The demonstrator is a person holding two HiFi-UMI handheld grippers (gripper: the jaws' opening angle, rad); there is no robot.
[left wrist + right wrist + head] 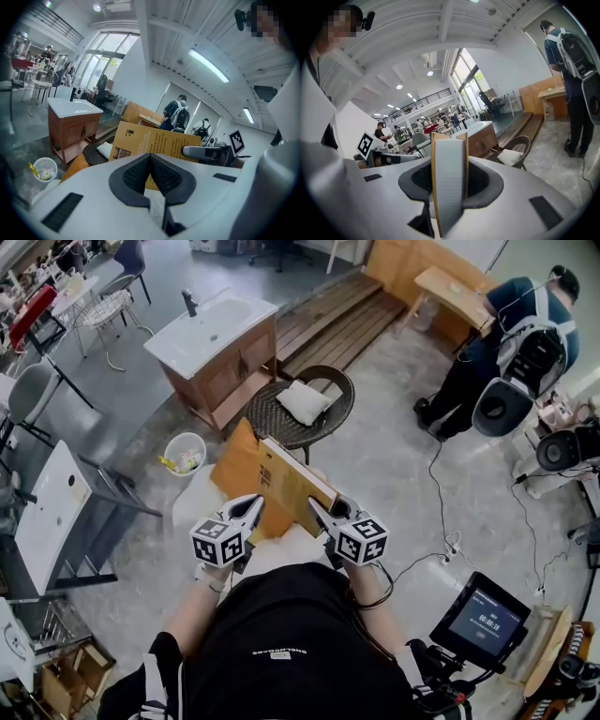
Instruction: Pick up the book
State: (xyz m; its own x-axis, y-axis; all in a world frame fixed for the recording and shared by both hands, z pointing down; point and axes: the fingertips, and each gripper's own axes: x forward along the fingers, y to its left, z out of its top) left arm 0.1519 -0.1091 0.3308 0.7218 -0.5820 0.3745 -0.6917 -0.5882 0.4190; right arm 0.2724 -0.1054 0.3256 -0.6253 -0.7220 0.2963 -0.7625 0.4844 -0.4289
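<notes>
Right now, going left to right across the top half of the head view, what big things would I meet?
Sink → wicker chair → person with backpack.

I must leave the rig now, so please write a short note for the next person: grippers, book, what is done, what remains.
Right gripper: shut on the yellow-brown paperback book, clamped across its white page edge, cover upright.
Left gripper: shut, empty, close beside the book.
Done: the book appears lifted, held in the air.
Left: probably only keep the grip steady.
</notes>
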